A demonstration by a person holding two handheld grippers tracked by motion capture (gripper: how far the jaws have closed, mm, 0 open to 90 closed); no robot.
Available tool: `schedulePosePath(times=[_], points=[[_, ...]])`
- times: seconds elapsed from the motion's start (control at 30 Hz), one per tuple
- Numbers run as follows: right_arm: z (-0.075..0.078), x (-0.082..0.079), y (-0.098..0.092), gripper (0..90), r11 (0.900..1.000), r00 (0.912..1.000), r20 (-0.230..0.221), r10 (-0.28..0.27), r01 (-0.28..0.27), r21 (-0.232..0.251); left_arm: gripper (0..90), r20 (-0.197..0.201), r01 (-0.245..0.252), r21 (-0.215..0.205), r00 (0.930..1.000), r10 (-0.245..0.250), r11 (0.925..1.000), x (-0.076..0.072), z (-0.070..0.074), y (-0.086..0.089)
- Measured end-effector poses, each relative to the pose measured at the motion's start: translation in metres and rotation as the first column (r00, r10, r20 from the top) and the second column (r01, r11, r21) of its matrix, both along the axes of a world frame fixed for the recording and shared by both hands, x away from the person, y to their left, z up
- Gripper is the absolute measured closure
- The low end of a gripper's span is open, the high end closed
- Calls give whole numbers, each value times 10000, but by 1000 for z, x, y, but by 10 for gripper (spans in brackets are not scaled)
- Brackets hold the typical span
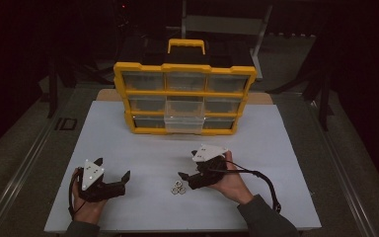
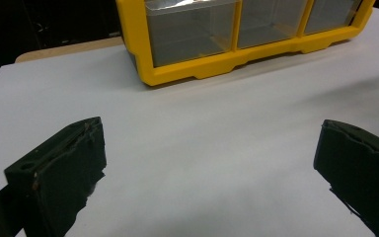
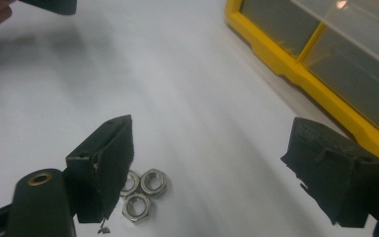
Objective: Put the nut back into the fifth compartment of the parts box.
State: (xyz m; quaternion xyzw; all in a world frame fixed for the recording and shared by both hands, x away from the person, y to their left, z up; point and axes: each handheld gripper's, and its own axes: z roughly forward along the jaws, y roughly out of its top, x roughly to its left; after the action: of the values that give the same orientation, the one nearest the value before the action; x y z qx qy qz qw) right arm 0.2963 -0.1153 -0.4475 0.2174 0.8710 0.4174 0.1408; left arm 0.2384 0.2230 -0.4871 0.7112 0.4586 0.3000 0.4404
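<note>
Three steel hex nuts (image 1: 178, 188) lie in a tight cluster on the white table top (image 1: 143, 143); the right gripper view shows the nuts (image 3: 143, 192) beside its left jaw. My right gripper (image 1: 187, 164) (image 3: 212, 133) hovers just right of them, open and empty. At the near left my left gripper (image 1: 112, 169) (image 2: 209, 128) is open too, over bare table. A yellow organizer (image 1: 182, 94) with clear drawers stands at the back centre. Its bottom middle drawer (image 1: 182, 123) sticks out a little.
The organizer's yellow frame (image 2: 212, 66) (image 3: 321, 94) rises ahead of both grippers. A black cable (image 1: 266, 180) trails from the right gripper. The table's near edge runs just behind the person's hands. Dark floor and stands surround the table.
</note>
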Motion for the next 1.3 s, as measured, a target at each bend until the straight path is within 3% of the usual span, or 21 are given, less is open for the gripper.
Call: schedulePosePath(times=[0.5, 0.83, 1.3], points=[[-15, 2, 9, 206, 9964, 9980, -539, 327, -368, -760, 0, 3, 20, 4, 10000, -20, 10000, 0, 0, 0], [-28, 4, 20, 233, 9916, 9959, -906, 81, -197, -1277, 0, -5, 26, 24, 10000, -26, 10000, 0, 0, -1], [-42, 13, 45, 259, 9755, 9913, -1318, -26, -264, -2184, 0, -26, 6, -18, 10000, -6, 10000, 0, 0, 0]])
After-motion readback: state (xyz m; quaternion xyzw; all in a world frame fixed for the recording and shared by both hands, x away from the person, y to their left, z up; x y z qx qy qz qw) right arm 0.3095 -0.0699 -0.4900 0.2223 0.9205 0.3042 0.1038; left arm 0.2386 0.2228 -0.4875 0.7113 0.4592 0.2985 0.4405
